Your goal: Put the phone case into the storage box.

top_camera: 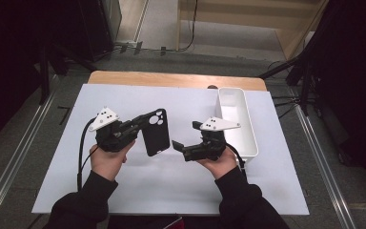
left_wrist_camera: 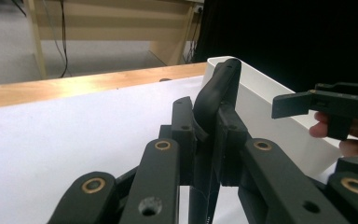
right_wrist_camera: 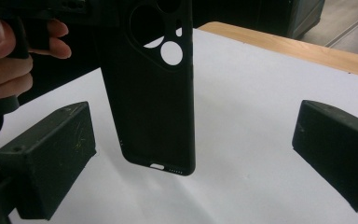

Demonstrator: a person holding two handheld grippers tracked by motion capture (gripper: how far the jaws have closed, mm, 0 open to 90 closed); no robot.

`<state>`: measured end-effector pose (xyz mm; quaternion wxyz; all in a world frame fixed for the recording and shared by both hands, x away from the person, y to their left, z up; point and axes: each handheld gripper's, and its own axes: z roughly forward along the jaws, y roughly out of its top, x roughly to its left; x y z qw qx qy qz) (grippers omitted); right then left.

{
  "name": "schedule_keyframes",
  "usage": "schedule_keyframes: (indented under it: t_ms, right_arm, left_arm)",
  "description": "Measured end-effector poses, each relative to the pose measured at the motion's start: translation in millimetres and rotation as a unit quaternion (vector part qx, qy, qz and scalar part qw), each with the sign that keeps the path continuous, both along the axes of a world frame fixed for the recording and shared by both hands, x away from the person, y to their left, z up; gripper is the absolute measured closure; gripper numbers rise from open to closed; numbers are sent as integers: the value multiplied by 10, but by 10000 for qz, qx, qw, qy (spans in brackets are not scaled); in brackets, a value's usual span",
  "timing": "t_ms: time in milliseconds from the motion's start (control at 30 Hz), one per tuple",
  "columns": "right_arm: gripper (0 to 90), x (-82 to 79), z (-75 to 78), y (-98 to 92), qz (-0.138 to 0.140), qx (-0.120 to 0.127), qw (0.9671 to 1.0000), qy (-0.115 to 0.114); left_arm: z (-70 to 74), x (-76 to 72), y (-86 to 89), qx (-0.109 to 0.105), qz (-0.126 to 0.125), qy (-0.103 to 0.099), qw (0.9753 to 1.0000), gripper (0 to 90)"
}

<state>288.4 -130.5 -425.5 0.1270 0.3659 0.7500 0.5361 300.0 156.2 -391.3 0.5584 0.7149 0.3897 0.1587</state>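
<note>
A black phone case (top_camera: 155,132) with round camera cutouts hangs above the white sheet. My left gripper (top_camera: 134,125) is shut on its camera end. In the left gripper view the case (left_wrist_camera: 216,95) stands edge-on, pinched between the jaws of that gripper (left_wrist_camera: 206,135). My right gripper (top_camera: 187,136) is held just right of the case with its jaws wide apart and nothing between them. In the right gripper view the case (right_wrist_camera: 154,93) hangs ahead of the open right gripper (right_wrist_camera: 191,144), its port end down, apart from both pads.
A long white bin (top_camera: 240,119) stands on the right of the white sheet (top_camera: 138,186), close behind the right hand. The wooden table edge (top_camera: 171,78) runs along the back. The left hand (right_wrist_camera: 9,60) shows beside the case.
</note>
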Motion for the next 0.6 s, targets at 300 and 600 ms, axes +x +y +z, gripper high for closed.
schedule_keyframes:
  t_ms: [300,600]
  right_arm:
    - [0,-22,-35,54,-246,-63,9996,-81]
    - [0,-61,-44,142,-371,-170,9991,-100]
  left_arm:
    - [-18,-5,-33,-82,62,93,9999,803]
    - [-43,-14,-94,-86,7,157,9998,803]
